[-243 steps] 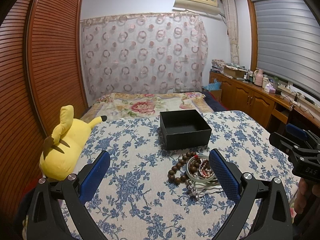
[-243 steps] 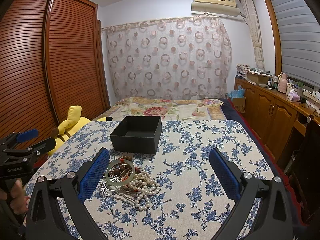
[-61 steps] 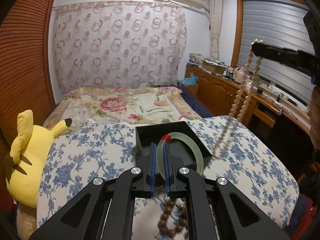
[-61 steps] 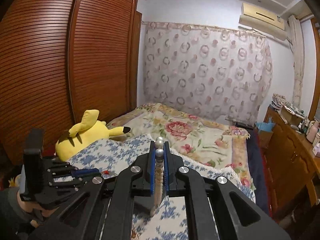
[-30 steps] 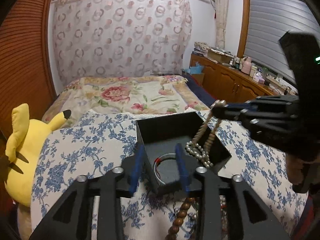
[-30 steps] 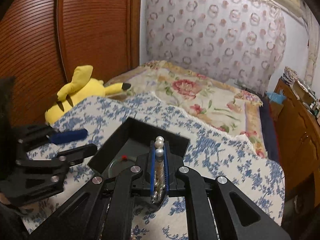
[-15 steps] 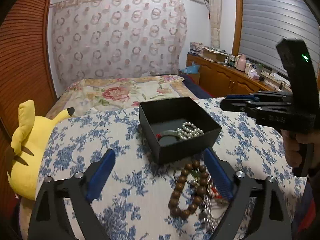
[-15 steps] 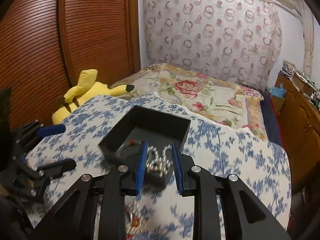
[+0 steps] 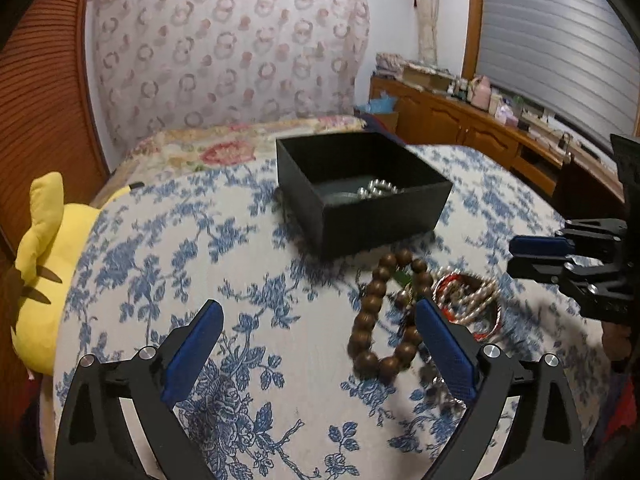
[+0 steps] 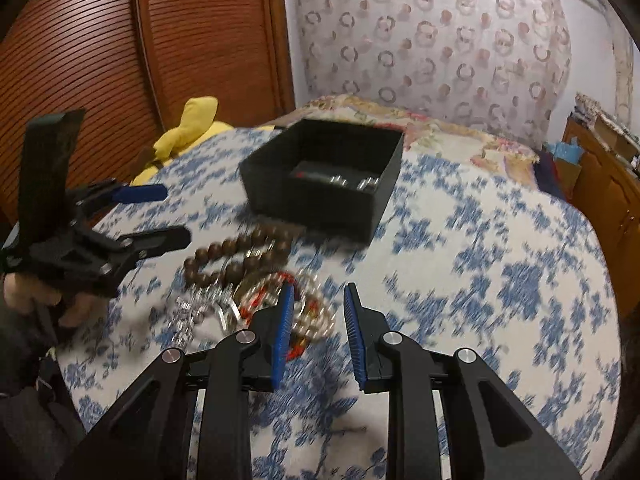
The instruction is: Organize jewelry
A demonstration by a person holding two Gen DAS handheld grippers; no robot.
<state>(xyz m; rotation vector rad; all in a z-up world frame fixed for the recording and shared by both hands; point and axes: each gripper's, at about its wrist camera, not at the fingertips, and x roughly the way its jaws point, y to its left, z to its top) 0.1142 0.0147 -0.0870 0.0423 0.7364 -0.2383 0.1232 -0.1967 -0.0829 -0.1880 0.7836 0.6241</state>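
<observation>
A black open box (image 9: 360, 196) stands on the blue-flowered cloth and holds a pearl necklace (image 9: 378, 189); the box also shows in the right wrist view (image 10: 324, 176). In front of it lies a pile of jewelry: a brown wooden bead bracelet (image 9: 380, 312), a red and pearl bangle cluster (image 9: 468, 300) and silver pieces. My left gripper (image 9: 316, 344) is wide open and empty, low over the cloth, its right finger beside the bead bracelet. My right gripper (image 10: 316, 320) is partly open and empty, just above the bangle cluster (image 10: 296, 304).
A yellow plush toy (image 9: 44, 264) lies at the table's left edge. A bed with a flowered cover (image 9: 224, 148) stands behind the table. Wooden cabinets (image 9: 472, 132) run along the right wall, a wooden wardrobe (image 10: 140, 60) along the left.
Both grippers let their pieces go into the box, opened and drew back. Both have now come down toward the jewelry pile in front of the box.
</observation>
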